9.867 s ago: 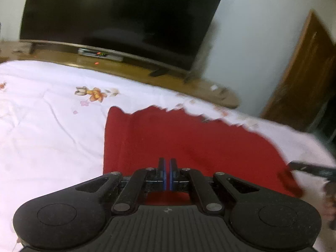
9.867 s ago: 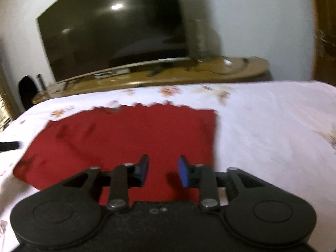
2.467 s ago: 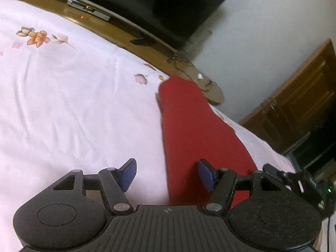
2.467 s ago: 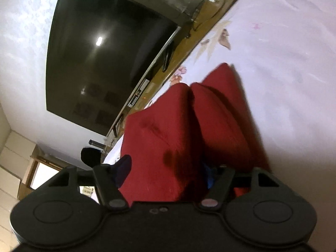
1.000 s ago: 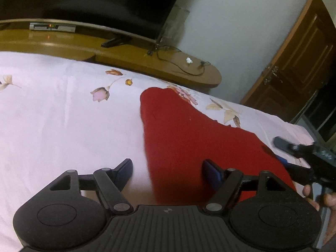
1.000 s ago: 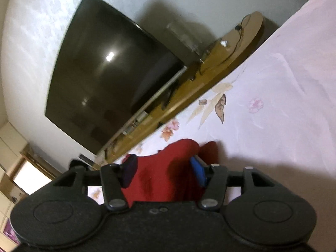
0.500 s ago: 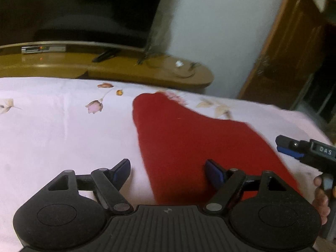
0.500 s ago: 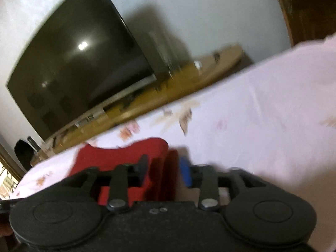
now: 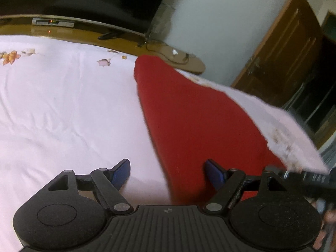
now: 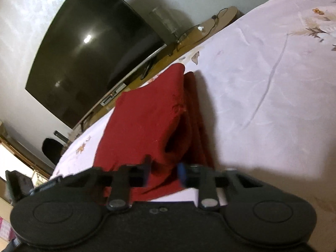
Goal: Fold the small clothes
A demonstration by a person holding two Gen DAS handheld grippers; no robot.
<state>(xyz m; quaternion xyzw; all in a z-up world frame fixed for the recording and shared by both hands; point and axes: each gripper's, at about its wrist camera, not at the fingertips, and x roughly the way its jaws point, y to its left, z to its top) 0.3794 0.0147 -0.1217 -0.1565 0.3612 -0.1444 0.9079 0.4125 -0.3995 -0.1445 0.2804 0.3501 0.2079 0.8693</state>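
Left claw (image 9: 168, 173) gapes over the red cloth's (image 9: 189, 113) 6 o'clock edge; right claw (image 10: 162, 171), spread, straddles loose layers that may slip unfolded.

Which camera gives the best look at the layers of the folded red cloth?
The right wrist view: the red cloth shows stacked layers with a gap between them. The left wrist view shows only its flat top.

Plain red cloth (image 9: 189, 113) on a pale pink sheet (image 9: 63, 109) printed with flowers.
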